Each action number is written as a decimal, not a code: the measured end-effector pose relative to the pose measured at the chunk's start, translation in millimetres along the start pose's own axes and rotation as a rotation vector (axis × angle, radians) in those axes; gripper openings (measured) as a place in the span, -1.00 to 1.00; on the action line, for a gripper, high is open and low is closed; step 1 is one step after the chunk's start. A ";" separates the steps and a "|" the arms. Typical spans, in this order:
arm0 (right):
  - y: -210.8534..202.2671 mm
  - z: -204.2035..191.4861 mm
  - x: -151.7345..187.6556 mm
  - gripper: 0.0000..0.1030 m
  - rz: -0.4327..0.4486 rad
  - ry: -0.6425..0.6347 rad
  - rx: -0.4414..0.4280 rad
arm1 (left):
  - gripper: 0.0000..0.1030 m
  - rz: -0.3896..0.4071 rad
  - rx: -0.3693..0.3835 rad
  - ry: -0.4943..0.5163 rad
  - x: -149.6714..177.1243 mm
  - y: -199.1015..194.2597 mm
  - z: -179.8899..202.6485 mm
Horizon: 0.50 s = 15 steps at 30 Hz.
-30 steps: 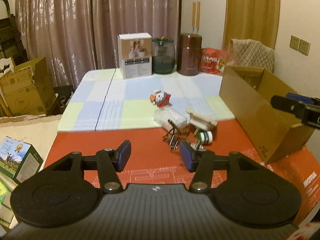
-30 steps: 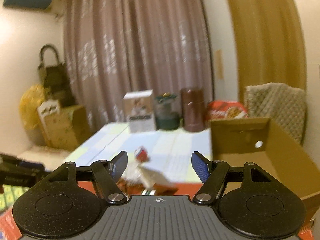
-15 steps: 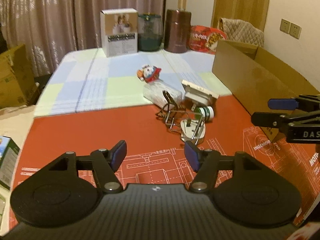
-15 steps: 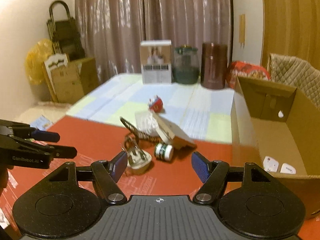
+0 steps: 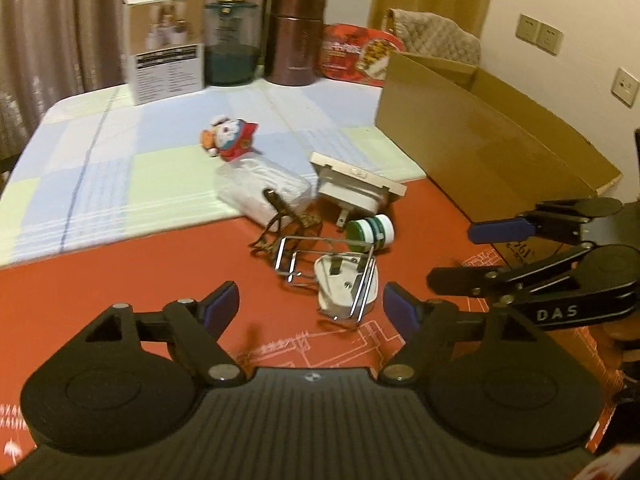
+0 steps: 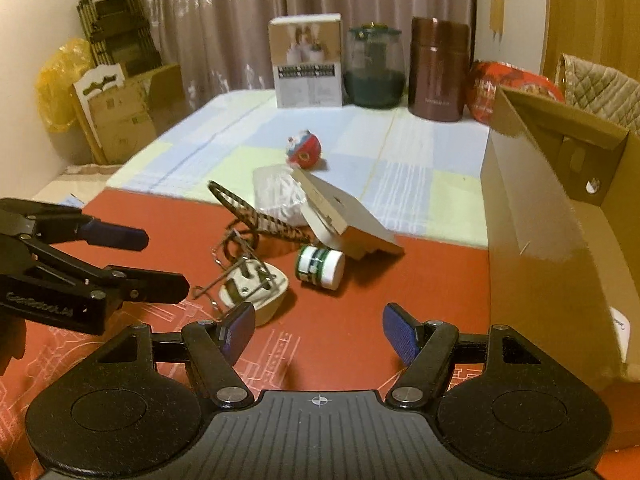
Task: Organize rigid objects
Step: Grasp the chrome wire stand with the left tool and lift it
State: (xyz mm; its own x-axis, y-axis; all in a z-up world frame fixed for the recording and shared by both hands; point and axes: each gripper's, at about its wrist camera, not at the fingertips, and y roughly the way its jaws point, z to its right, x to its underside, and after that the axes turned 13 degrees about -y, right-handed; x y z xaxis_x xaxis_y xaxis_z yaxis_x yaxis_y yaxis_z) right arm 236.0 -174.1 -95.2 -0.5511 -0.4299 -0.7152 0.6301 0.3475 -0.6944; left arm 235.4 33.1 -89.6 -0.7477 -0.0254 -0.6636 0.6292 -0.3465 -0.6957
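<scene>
Your cardboard box (image 6: 560, 216) stands open-topped to the right of your right gripper (image 6: 319, 332); what lies inside it cannot be made out from here. At the far end of the surface (image 5: 100, 272) stand a glass jar (image 5: 230, 40) with dark contents, a brown canister (image 5: 296, 38) and a white carton (image 5: 166, 46).

Just ahead of your left gripper (image 5: 310, 308) lies the white plug (image 5: 346, 286), prongs up, tangled in a wire clip (image 5: 304, 256). Beyond it are a small green-and-white jar (image 5: 372, 232) on its side, a beige wall plate (image 5: 356, 188), a clear bag (image 5: 264, 188) and a little toy figure (image 5: 232, 142).

The surface carries a red mat with white line drawings, then a pale checked cloth; curtains hang behind.

Your left jaws are opening with nothing between them. Your right jaws stand spread and empty, and "DAS" reads on that gripper's side.
</scene>
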 end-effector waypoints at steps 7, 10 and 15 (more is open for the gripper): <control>7.8 11.6 2.1 0.32 -0.041 0.020 0.014 | 0.52 -0.050 0.061 0.032 -10.3 28.6 -5.9; 6.8 12.8 2.6 0.32 -0.044 0.014 0.018 | 0.52 -0.070 0.078 0.016 -13.5 39.2 -11.2; 6.4 15.0 1.4 0.32 -0.039 0.022 0.023 | 0.52 -0.090 0.140 -0.053 -20.2 51.5 -19.6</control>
State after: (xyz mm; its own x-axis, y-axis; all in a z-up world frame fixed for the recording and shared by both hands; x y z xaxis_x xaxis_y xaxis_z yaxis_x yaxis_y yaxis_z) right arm 247.5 -185.0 -99.5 -0.5874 -0.4242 -0.6892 0.6199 0.3117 -0.7201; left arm 287.1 34.2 -117.4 -0.8123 -0.0367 -0.5821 0.5262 -0.4768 -0.7041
